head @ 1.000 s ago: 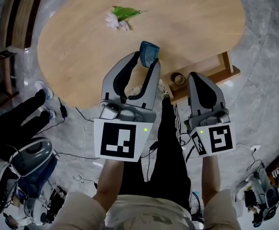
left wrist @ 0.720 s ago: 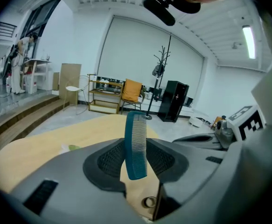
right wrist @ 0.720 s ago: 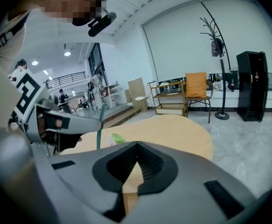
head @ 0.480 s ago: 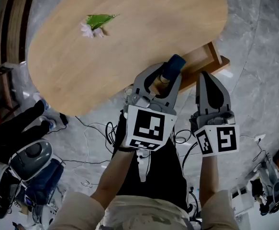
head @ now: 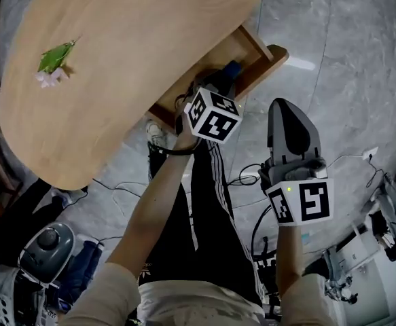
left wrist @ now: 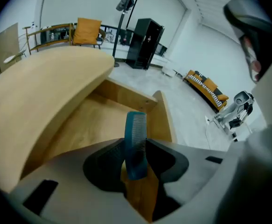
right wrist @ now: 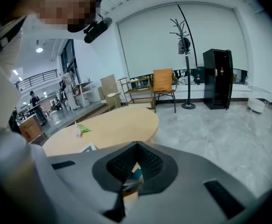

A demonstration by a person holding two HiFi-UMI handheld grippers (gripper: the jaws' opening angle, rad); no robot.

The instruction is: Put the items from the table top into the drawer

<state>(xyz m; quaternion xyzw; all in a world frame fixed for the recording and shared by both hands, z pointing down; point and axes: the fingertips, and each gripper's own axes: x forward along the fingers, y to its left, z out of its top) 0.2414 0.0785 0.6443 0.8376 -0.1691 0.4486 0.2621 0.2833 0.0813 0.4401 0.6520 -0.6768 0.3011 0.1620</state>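
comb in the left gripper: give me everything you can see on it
The comb is dark teal and looks like plastic. It is one flat piece with rounded ends and fine teeth along its right edge in the left gripper view. It stands roughly upright, its lower half clamped between the jaws of the left gripper and its upper half sticking out past them. Behind it lies the open wooden drawer under the table top. Only the jaws appear to touch it.
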